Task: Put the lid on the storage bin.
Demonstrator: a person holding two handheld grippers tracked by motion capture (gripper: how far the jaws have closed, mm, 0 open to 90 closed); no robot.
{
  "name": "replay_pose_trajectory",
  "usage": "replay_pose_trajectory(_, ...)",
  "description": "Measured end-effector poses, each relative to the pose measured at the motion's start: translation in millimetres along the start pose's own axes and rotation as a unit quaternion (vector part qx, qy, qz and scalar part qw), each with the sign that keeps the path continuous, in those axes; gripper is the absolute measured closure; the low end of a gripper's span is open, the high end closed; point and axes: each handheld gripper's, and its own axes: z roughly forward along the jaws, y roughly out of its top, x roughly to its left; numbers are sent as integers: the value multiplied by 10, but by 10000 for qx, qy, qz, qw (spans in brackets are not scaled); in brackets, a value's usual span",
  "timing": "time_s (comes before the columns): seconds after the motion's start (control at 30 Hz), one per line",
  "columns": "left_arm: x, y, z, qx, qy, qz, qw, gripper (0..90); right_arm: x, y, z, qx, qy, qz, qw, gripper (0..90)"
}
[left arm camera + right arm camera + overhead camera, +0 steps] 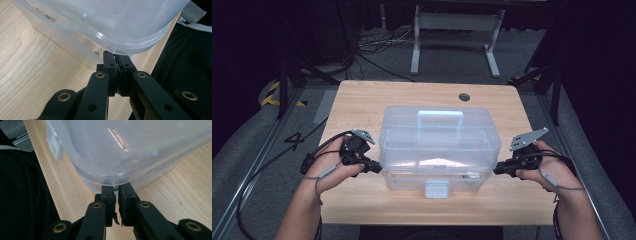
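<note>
A clear plastic box (pixel 439 150) with a lid, a moulded handle (pixel 440 120) and a front latch (pixel 436 189) is sitting in the middle of the high view, on a pale wooden table (pixel 362 100). The person's left gripper (pixel 376 167) is resting at the box's lower left corner, and the right gripper (pixel 498 170) is meeting the lower right corner (each hand is wrapping its gripper from the outer side). In the left gripper view the two black jaws are standing pressed together, pads touching with no gap to speak of, their tips tucked just under the overhanging rim of the lid (pixel 130 47) at the centre of the frame; nothing is lying between them. In the right gripper view the jaws are showing a thin slit between the pads, close to fully closed, with their tips reaching the rim (pixel 110 178) at the box's rounded corner; whether they are pinching anything there cannot be told. The latch is appearing at the upper left of that view.
</note>
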Motion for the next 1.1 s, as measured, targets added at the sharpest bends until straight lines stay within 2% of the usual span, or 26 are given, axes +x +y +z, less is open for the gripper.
replay_pose_trajectory(0.33, -17, 2, 39, 238, 24, 15, 9997, 875, -13, -17, 24, 184, 27, -28, 9998, 842)
replay_pose_trajectory(1.03, -18, -17, 59, 457, 45, 31, 9989, 861, -45, -50, 44, 387, 89, -8, 9992, 842)
replay_pose_trajectory(1.1, -7, -29, 55, 505, 127, 24, 9986, 861, -52, -64, 43, 456, 78, 32, 9989, 841)
